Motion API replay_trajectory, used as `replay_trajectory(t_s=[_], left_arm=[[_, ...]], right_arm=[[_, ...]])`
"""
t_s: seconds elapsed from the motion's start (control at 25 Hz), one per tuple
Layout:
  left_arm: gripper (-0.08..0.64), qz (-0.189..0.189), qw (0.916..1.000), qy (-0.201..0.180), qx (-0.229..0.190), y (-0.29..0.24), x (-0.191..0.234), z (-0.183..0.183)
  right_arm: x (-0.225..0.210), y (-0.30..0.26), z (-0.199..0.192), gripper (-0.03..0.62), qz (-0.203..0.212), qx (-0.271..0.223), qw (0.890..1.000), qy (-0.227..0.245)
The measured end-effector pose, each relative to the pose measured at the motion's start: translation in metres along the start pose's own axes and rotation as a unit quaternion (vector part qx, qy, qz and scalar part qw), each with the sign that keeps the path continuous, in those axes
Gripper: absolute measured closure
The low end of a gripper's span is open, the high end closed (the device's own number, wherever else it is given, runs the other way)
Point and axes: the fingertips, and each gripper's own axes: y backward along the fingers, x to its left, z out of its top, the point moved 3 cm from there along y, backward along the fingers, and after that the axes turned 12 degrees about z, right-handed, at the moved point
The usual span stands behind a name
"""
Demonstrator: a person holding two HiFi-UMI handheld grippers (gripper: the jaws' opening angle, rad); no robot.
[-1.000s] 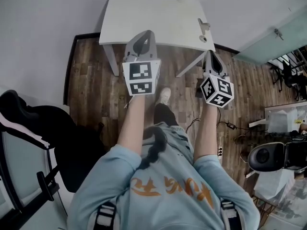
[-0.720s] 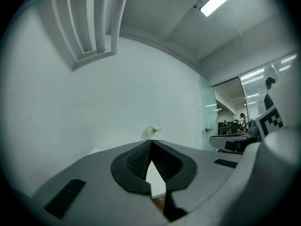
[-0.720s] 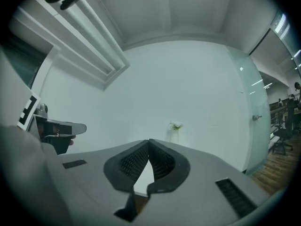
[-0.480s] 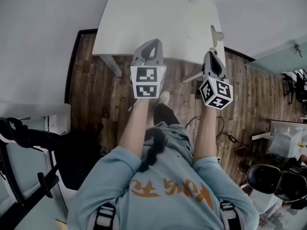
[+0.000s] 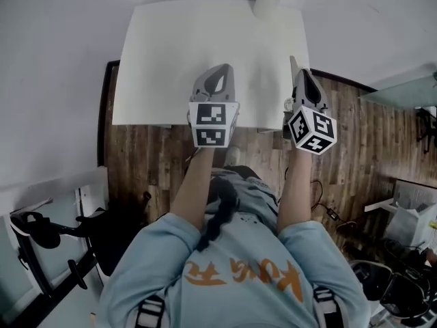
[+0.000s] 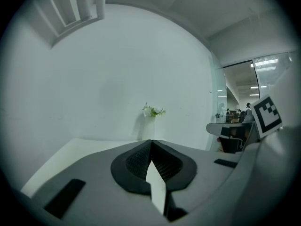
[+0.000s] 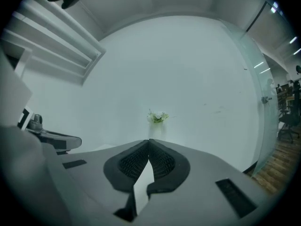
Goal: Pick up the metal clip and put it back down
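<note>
Judging from how things lie, the task has not begun. Seen from the head view, the left tongs (image 5: 218,69) and the right tongs (image 5: 301,72) both reach over the near edge of the white worktop (image 5: 171,53), and neither holds anything. Each gripper view shows its own ribbed pads pressed together at the tip with nothing caught between them.

The metal clip (image 5: 287,105) appears to be the small grey piece at the worktop's near right corner, around 4 o'clock on the slab. It lies just beside the right tongs on their 9 o'clock side and is mostly hidden by them, so its exact pose cannot be told. A white vase (image 5: 267,4) with a green sprig stands at the far edge, at 12 o'clock.

All of the work is left to do: opening a pair of tongs, closing on the clip, lifting it and setting it back.
</note>
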Motion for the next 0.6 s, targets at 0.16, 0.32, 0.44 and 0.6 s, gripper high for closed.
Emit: replay_trajectory(t_s=[0.16, 0.32, 0.44, 0.6], left_arm=[[0.54, -0.001, 0.9998, -0.019, -0.007, -0.024, -0.006, 0.016], [0.54, -0.009, 0.9995, -0.024, 0.016, -0.053, -0.007, 0.002], [0.54, -0.017, 0.9991, -0.01, 0.037, -0.075, -0.012, -0.01], [0.54, -0.05, 0.9977, -0.008, 0.046, -0.099, -0.046, -0.012]], right_arm=[[-0.01, -0.026, -0.005, 0.58, 0.013, 0.0, 1.0, -0.013], [-0.024, -0.045, -0.017, 0.58, 0.007, 0.012, 1.0, -0.018], [-0.041, -0.043, -0.017, 0.58, -0.007, 0.023, 1.0, -0.014], [-0.079, -0.031, -0.01, 0.58, -0.039, 0.025, 0.999, -0.017]])
